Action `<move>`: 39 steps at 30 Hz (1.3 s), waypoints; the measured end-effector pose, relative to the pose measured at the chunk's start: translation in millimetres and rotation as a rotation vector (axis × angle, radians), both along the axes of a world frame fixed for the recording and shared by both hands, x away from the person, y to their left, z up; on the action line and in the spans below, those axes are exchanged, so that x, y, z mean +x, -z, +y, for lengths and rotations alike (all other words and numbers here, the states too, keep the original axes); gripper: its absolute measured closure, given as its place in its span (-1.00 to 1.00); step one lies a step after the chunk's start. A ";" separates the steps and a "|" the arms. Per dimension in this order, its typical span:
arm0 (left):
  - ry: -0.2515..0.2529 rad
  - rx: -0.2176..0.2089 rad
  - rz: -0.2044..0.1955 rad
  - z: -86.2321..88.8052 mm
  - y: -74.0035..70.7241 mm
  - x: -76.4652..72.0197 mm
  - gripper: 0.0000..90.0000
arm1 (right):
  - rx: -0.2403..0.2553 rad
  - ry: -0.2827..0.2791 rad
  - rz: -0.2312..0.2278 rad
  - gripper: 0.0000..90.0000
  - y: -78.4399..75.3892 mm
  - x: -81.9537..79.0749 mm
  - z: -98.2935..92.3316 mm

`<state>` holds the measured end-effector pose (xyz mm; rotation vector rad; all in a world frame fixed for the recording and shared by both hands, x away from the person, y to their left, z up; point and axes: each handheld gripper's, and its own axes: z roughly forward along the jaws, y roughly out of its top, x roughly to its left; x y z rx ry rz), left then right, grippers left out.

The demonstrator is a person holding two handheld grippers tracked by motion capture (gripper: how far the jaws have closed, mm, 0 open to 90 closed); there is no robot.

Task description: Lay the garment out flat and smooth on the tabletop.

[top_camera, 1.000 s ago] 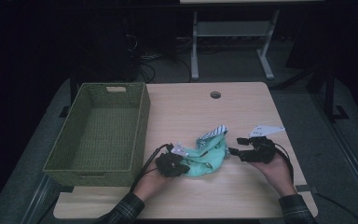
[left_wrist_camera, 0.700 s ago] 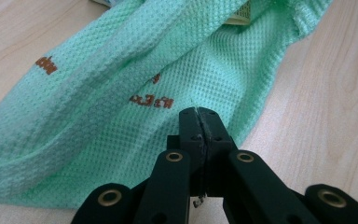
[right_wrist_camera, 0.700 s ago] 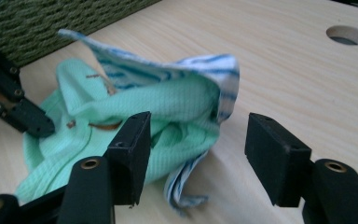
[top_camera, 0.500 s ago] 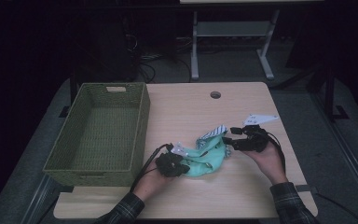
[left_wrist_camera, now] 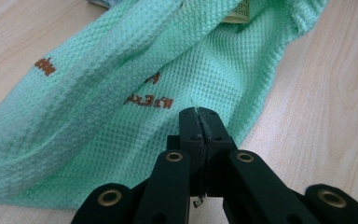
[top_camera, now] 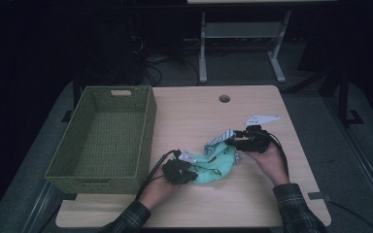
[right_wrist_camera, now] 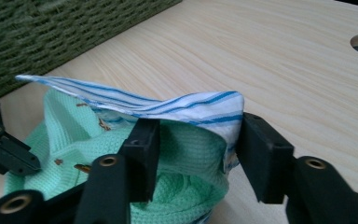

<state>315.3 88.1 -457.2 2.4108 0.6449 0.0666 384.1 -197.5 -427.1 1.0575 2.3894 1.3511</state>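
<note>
1. Green cloth [top_camera: 213, 167] lies crumpled on the table [top_camera: 252, 204] near the front edge, just right of the basket [top_camera: 104, 138]. A blue-striped white cloth [right_wrist_camera: 168, 105] lies on its far end.
2. Left gripper [left_wrist_camera: 199, 116]: jaws pressed together on a fold of the green cloth at its near-left end; the fabric runs away from the tips in long ridges.
3. Right gripper [right_wrist_camera: 193, 158]: jaws part-way apart and just been closing. The striped edge drapes across the gap and touches the inner face of one jaw, with green folds bunched between. Pads not yet pressing from both sides, so no grip there.
4. Handling, judged: waffle-weave cotton, light and limp, not fragile. It will sag and fold under its own weight. The texture gives the pads good friction.
5. Where to hold, judged: a doubled fold or hem, taken deep between the pads. A single thin edge may slide out, and the striped cloth may come up along with the green one.
6. Surface: pale wood-grain tabletop, smooth, with a cable hole [top_camera: 224, 98] at the far side. Cloth should slide over it freely.
7. Room: dark, with table legs and cables on the floor behind.
</note>
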 end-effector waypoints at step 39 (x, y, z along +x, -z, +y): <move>0.006 0.003 -0.003 -0.7 -0.2 0.3 0.97 | -0.118 0.197 -0.012 0.79 -15.3 50.1 22.3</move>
